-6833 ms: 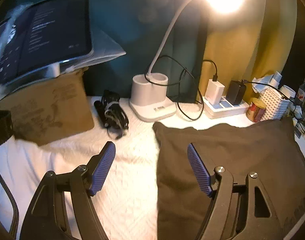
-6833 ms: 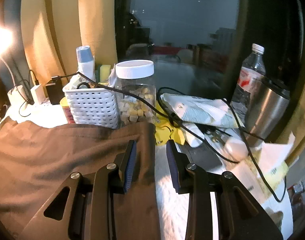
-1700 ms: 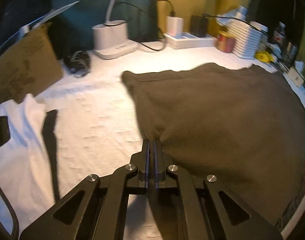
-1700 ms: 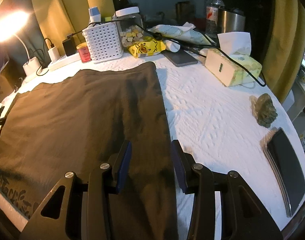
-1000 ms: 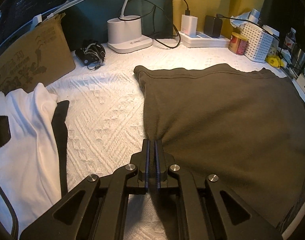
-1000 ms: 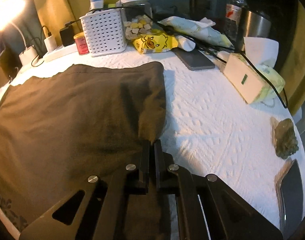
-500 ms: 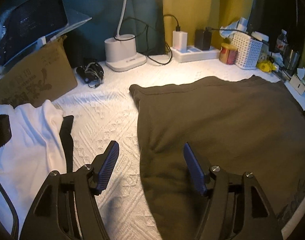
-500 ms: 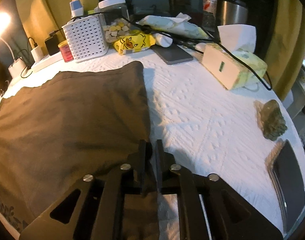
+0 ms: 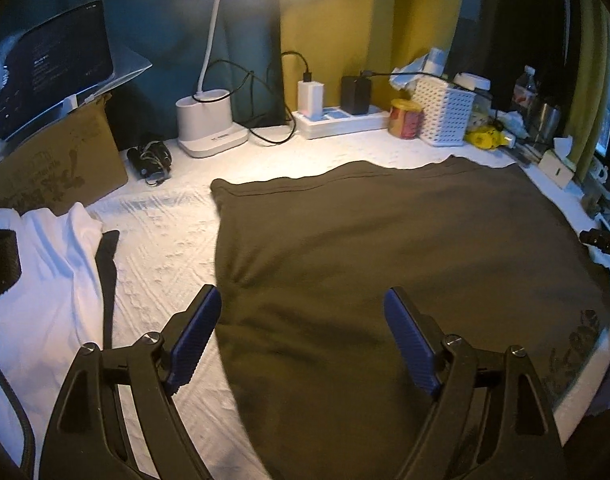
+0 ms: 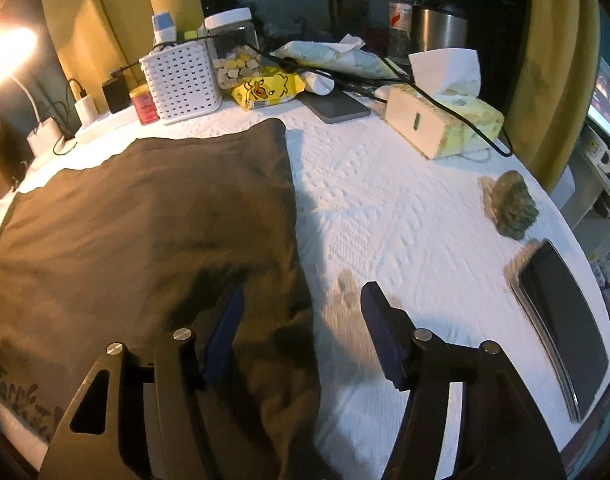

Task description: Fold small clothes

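The brown garment (image 9: 405, 248) lies spread flat over the white textured cloth (image 9: 165, 248) that covers the table, filling the middle of the left wrist view and running from 9 to 12 o'clock in the right wrist view (image 10: 145, 216). Its far hem runs across at 12 o'clock, just short of the power strip (image 9: 341, 122) and the white basket (image 9: 445, 114).

The left gripper (image 9: 301, 338) hangs over the garment's left edge, its jaws opening, with nothing pinched between them. The right gripper (image 10: 301, 328) straddles the right edge, its jaws likewise opening and clear of the fabric.

To judge by this, a spreading step is just done and the first fold is next. Doing it well probably means nipping both near corners at matching points, lifting together and laying them evenly on the far hem, clear of the cables.

At 9 o'clock a white garment (image 9: 45, 280) waits, cut off by the frame. The brown garment's near edge is hidden beneath both grippers; the print at 4 o'clock (image 9: 577, 340) is too dim to read.
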Demonstrator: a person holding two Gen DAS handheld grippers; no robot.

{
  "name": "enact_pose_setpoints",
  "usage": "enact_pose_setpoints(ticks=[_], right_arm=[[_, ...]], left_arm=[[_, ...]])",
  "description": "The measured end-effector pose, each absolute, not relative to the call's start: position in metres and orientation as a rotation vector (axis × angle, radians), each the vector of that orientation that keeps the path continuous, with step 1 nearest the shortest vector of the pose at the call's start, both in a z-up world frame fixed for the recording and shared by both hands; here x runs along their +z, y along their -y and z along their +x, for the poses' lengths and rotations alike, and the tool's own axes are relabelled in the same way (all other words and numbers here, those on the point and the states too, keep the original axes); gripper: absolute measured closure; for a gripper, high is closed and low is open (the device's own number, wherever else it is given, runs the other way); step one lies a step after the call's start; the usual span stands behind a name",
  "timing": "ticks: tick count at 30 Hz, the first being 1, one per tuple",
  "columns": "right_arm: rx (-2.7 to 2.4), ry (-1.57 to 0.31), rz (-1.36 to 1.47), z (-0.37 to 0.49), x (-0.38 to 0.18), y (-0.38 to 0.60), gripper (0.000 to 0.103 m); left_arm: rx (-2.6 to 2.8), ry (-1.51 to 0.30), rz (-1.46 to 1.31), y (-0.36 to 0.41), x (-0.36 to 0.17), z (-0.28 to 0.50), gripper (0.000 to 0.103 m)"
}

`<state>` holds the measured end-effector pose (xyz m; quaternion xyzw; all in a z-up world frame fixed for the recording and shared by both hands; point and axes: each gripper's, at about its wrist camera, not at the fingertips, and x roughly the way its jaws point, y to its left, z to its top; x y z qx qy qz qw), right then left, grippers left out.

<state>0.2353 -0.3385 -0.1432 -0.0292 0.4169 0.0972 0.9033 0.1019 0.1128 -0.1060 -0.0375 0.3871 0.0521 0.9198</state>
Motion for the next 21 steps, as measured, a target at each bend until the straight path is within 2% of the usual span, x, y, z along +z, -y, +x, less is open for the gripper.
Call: enact_pose_setpoints(ticks=[13, 16, 21], right_arm=[[0.208, -0.838, -0.065, 0.184, -0.129, 0.343, 0.039], [0.211, -0.844, -0.066, 0.170, -0.130, 0.345, 0.039], [0.241, -0.867, -0.051, 0.147, -0.133, 0.349, 0.039]], left_arm=[[0.067, -0.716, -0.068, -0.081, -0.090, 0.066, 0.018], [0.067, -0.700, -0.060, -0.075, -0.089, 0.058, 0.009], [0.043, -0.683, -0.089, -0.066, -0.089, 0.048, 0.008]])
